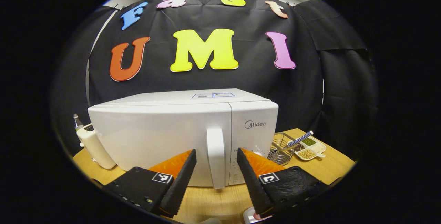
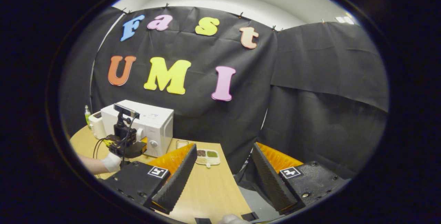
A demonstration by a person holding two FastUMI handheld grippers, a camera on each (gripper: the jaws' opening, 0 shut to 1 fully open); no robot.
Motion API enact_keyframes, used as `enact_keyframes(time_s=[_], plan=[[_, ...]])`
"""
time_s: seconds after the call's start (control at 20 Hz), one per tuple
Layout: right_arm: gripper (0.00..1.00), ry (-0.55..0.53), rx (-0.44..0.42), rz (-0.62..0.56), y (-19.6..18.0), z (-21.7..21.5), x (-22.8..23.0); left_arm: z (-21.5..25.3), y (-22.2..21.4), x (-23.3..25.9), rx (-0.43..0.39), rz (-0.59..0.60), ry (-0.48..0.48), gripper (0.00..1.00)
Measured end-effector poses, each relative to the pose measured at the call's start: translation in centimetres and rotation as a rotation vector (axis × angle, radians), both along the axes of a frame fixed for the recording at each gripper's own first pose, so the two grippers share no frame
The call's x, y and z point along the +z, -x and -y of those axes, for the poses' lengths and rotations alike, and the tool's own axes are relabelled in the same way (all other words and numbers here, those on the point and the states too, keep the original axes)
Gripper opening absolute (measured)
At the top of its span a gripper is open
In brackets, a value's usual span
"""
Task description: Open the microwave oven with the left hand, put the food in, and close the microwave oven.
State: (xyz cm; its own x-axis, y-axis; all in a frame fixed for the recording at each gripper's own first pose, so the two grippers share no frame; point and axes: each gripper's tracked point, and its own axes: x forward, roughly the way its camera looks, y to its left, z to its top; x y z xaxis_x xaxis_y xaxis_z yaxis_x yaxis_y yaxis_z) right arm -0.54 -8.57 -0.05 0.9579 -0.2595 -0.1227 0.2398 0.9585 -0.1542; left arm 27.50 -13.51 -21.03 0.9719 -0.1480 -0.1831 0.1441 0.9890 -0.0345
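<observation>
Two fingers of my left gripper (image 1: 216, 163) stand wide apart around the door handle (image 1: 216, 156) of the closed microwave oven (image 1: 162, 127), mid-frame, holding nothing. I judge opening begins: next, close and pull. My right gripper (image 2: 222, 175) gapes empty, low in its frame.

The way ahead is being blocked by the shut microwave (image 1: 182, 134); its door handle (image 1: 216, 156) is being flanked by open gaps, the wire basket (image 1: 280, 148) standing aside.
</observation>
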Motion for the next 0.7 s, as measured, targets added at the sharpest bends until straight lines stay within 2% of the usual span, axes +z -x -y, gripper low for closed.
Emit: enact_keyframes(time_s=[0.05, 0.1, 0.15, 0.2, 0.25, 0.3, 0.35, 0.4, 0.5, 0.55, 0.65, 0.7], plan=[[1.0, -0.003, -0.003, 0.002, 0.1, 0.0, 0.1, 0.4, -0.2, -0.3, -0.021, -0.01, 0.008, 0.69], [0.96, -0.009, -0.004, 0.003, 0.1, -0.1, 0.1, 0.2, -0.1, -0.3, -0.012, -0.015, 0.001, 0.43], [1.0, -0.012, 0.001, 0.004, 0.2, -0.4, 0.1, -0.3, -0.3, -1.0, 0.001, -0.028, -0.017, 0.48], [1.0, -0.011, 0.002, 0.008, 0.2, -0.6, 0.1, -0.1, -0.9, -1.1, -0.009, -0.033, -0.006, 0.22], [1.0, -0.011, 0.005, 0.012, 0.3, -0.9, 0.2, 0.2, -1.0, -1.1, -0.009, -0.038, 0.004, 0.31], [1.0, -0.015, 0.011, 0.01, 0.3, -1.3, 0.0, 0.0, -0.7, -0.9, -0.009, -0.031, 0.009, 0.26], [1.0, -0.02, 0.021, 0.007, 0.3, -1.8, -0.2, -0.1, -0.7, -1.1, -0.006, -0.039, 0.012, 0.33], [1.0, -0.024, 0.03, 0.004, 0.5, -2.2, -0.3, 0.0, -0.6, -1.2, -0.006, -0.045, 0.018, 0.19], [1.0, -0.027, 0.036, 0.002, 0.9, -2.7, -0.3, -0.3, -0.2, -1.2, -0.001, -0.056, -0.005, 0.16], [0.96, -0.032, 0.036, 0.005, 1.1, -2.8, -0.2, -0.3, -0.3, -1.7, -0.008, -0.07, -0.004, 0.12], [1.0, -0.035, 0.038, 0.006, 1.5, -3.0, 0.0, -0.1, -0.2, -1.6, -0.024, -0.082, 0.009, 0.12], [0.96, -0.032, 0.036, 0.01, 1.7, -3.0, 0.1, -0.1, 0.0, -1.5, -0.032, -0.084, 0.013, 0.12]])
